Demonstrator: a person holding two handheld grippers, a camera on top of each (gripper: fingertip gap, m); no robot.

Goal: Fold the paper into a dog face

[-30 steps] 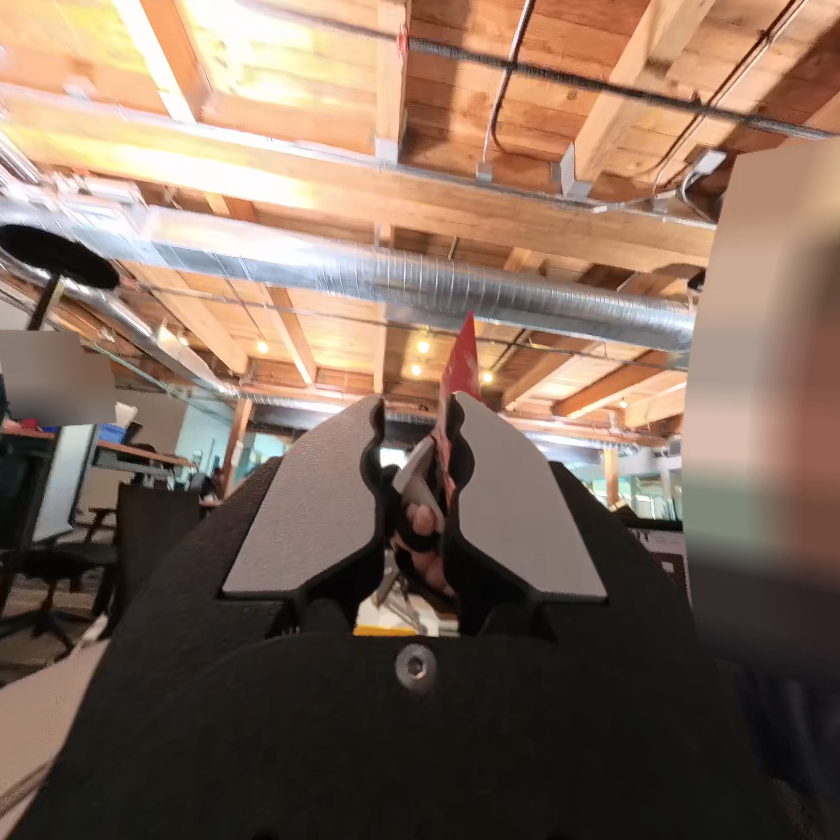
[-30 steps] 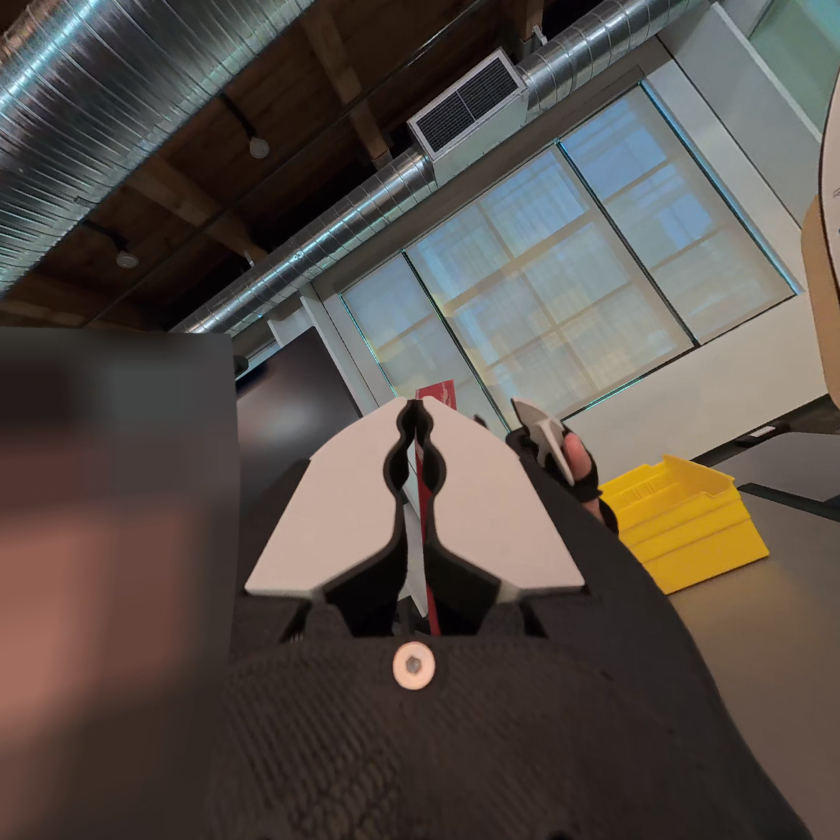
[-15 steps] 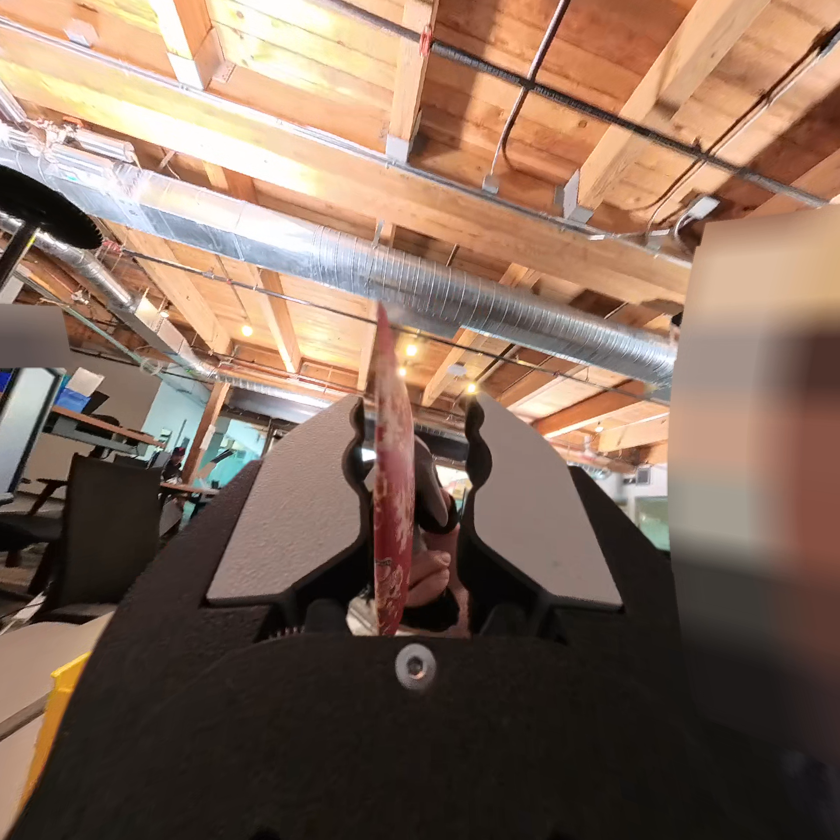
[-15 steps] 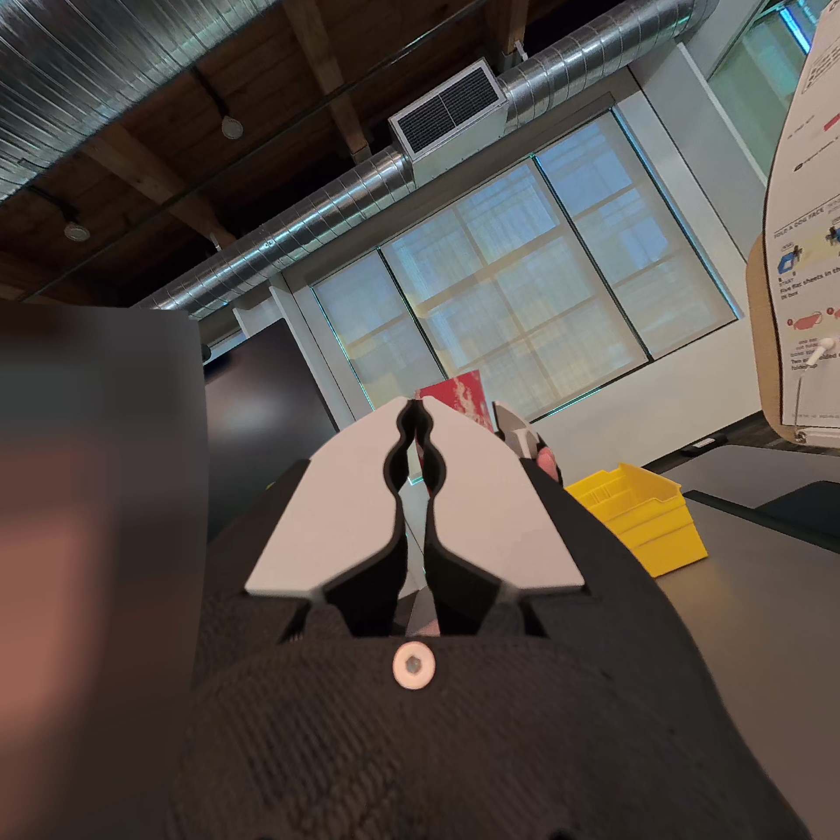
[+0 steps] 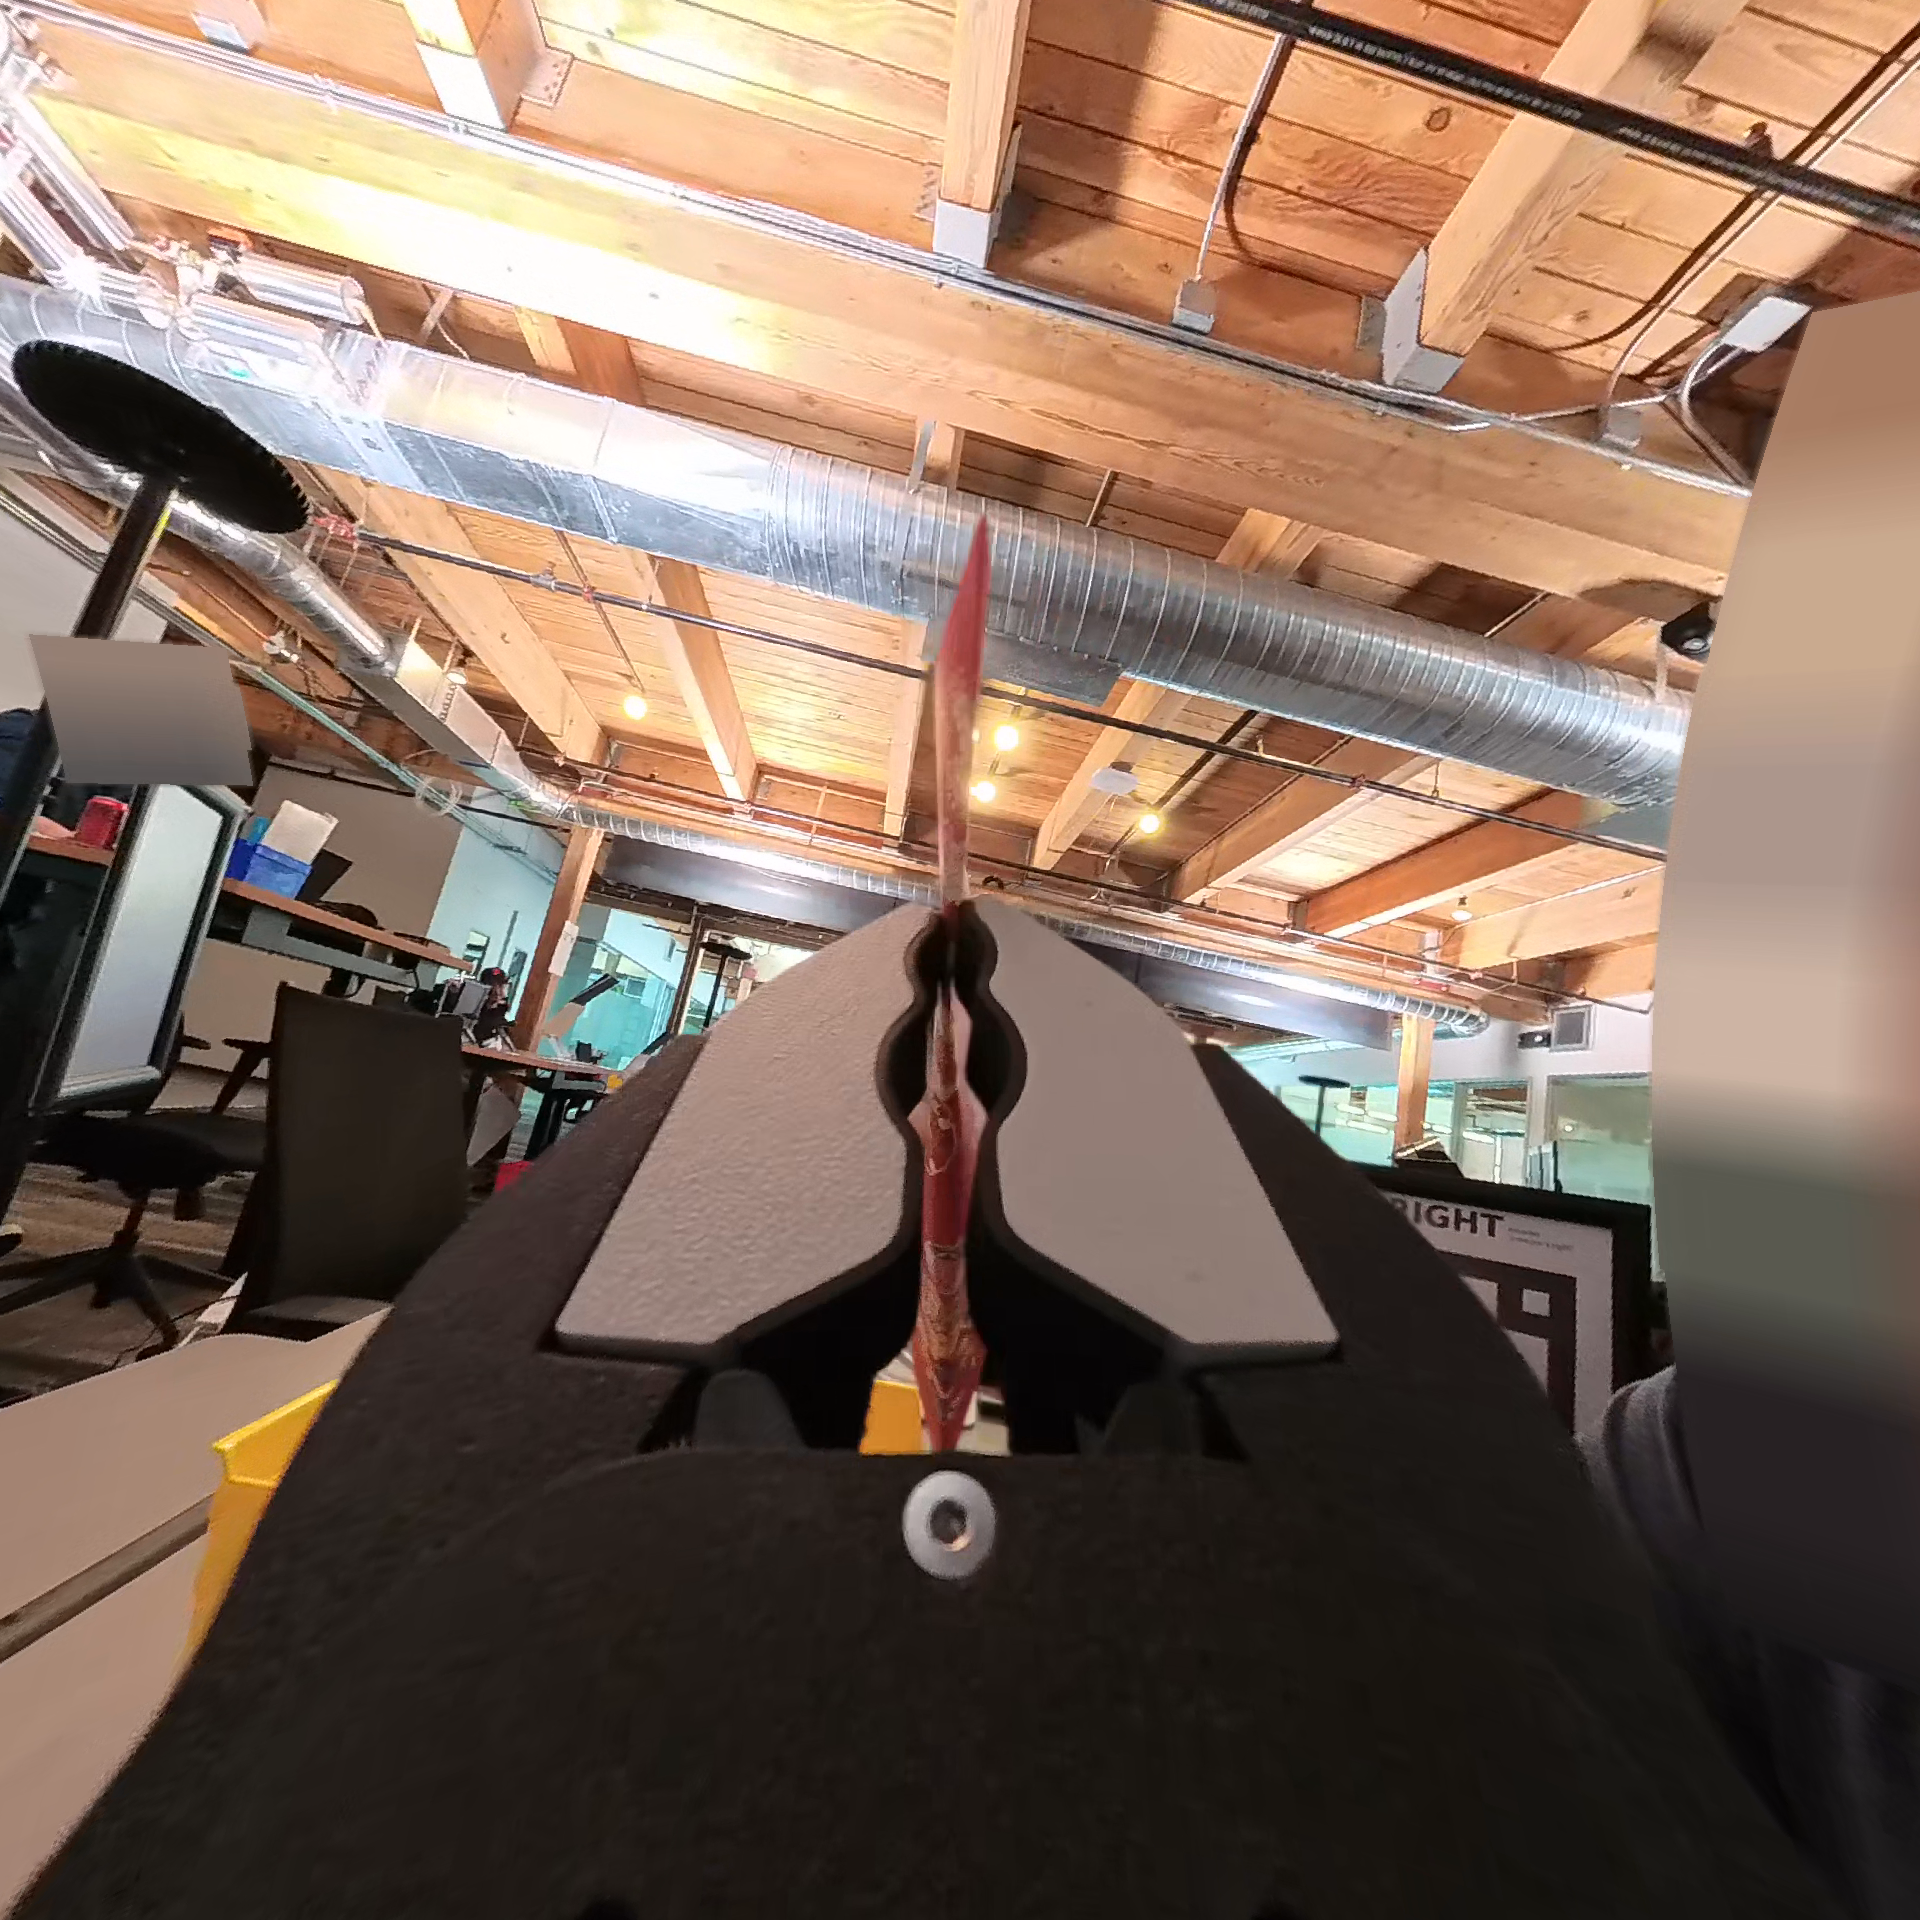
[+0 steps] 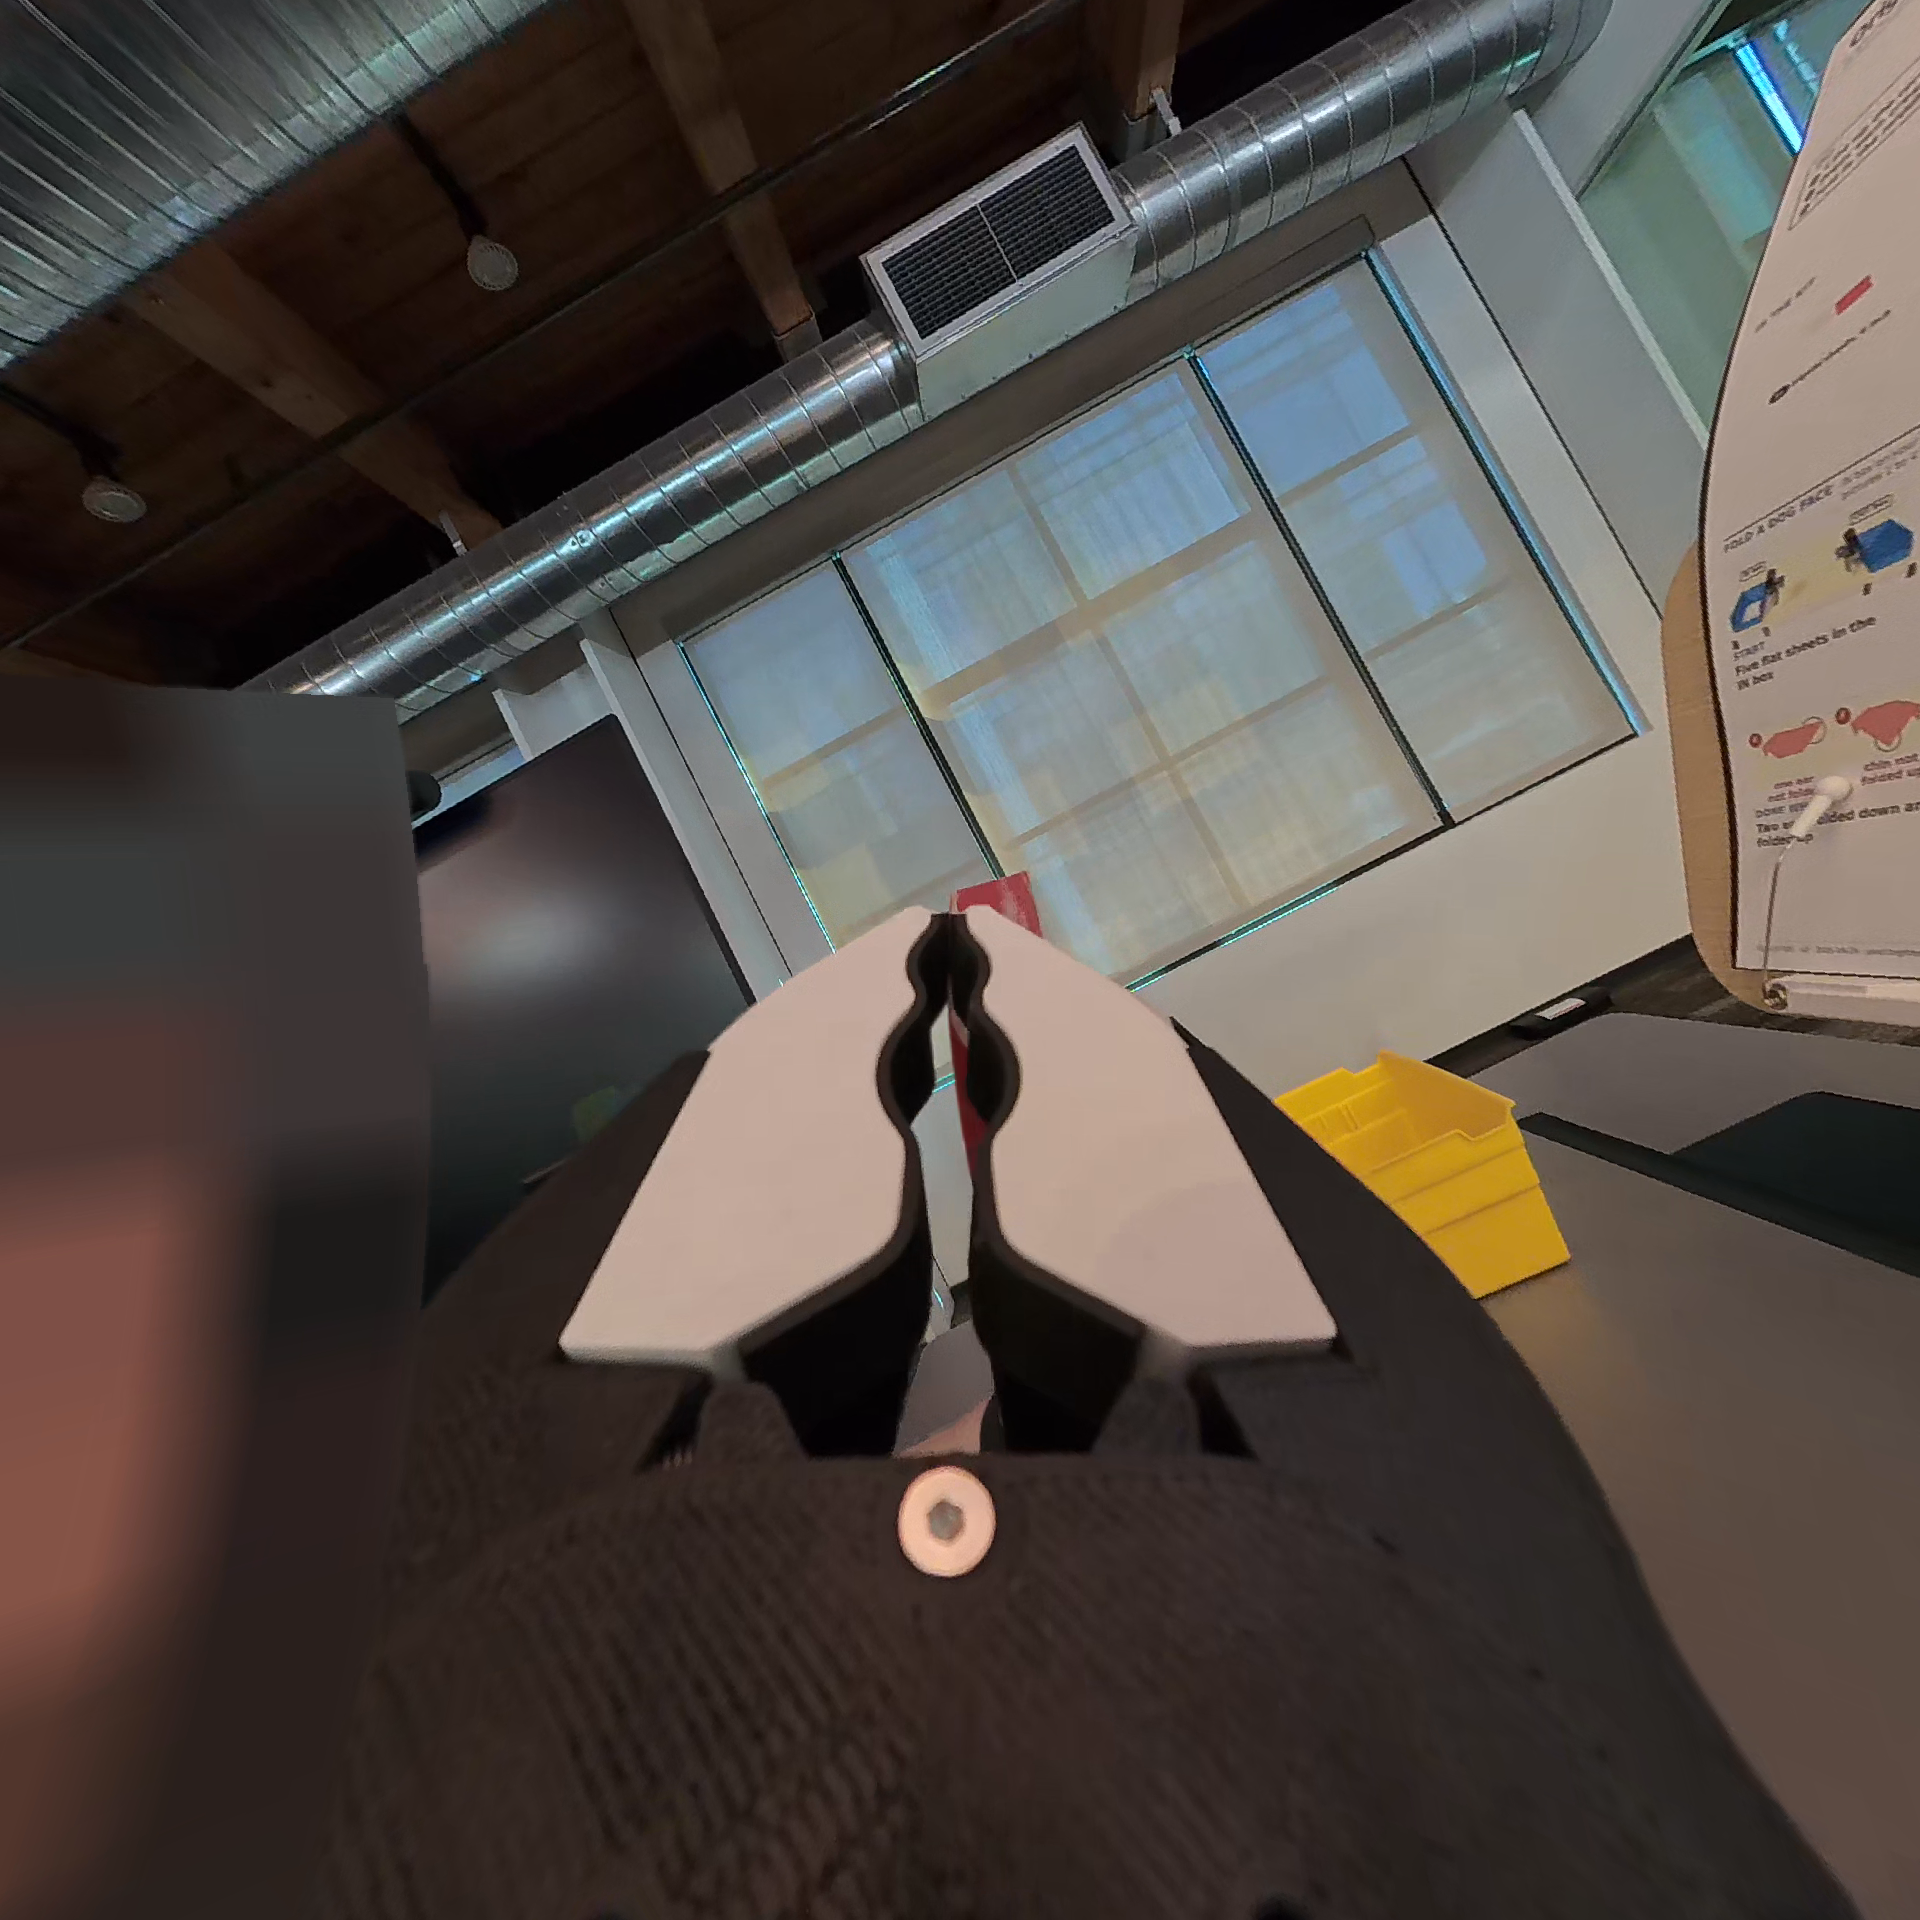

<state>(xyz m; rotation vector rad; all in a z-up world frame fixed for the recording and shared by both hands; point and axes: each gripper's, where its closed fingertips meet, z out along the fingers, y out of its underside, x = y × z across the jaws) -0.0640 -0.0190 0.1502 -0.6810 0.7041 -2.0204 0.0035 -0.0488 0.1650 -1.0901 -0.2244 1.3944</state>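
The red patterned paper (image 5: 961,727) stands edge-on between the fingers of my left gripper (image 5: 951,916), which is shut on it. A narrow point of paper sticks up past the tips. In the right wrist view, my right gripper (image 6: 948,923) is shut with its tips together. A corner of the red paper (image 6: 1000,902) shows just past its tips, and more of it shows through the gap between the fingers. Both grippers are held up in the air, pointing at the ceiling and windows. A bit of a hand shows low in the right gripper's gap.
A yellow bin (image 6: 1439,1174) sits on the grey table (image 6: 1714,1309) to the right; its edge also shows in the left wrist view (image 5: 260,1455). An instruction sheet on a cardboard stand (image 6: 1829,540) rises at far right. A black-framed board (image 5: 1507,1309) and office chairs (image 5: 353,1143) stand beyond. Across from one pair of fingers to the other is roughly 8 cm.
My left gripper, open around the paper half a second ago, has shut on it. My right gripper stayed shut and tilted slightly; the paper now stands straighter.
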